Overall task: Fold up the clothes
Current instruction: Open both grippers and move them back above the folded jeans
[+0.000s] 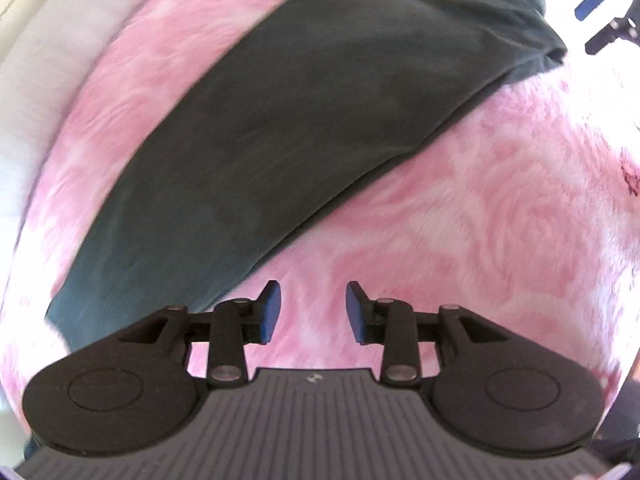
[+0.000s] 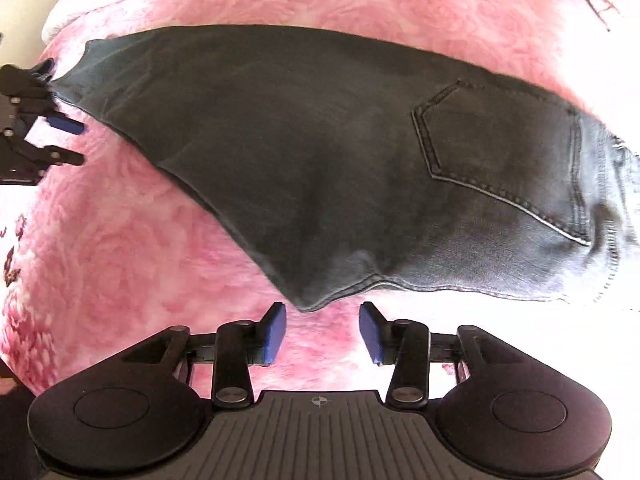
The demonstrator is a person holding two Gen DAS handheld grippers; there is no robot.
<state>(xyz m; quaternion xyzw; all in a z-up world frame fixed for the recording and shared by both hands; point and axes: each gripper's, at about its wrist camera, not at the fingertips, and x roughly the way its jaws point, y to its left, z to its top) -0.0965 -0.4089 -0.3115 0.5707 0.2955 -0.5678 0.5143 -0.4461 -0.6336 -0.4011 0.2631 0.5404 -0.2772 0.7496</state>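
The dark jeans (image 2: pixel 320 152) lie folded lengthwise on the pink blanket (image 2: pixel 140 248), waistband toward three o'clock in the right wrist view. Both the left gripper (image 1: pixel 313 310) and right gripper (image 2: pixel 323 332) hang spread, pinching nothing (apparently between folds). Next likely calls for regrasping an end to fold crosswise.

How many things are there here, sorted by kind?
Jeans: 1
Pink blanket: 1
Grippers: 2, left and right
Total: 4
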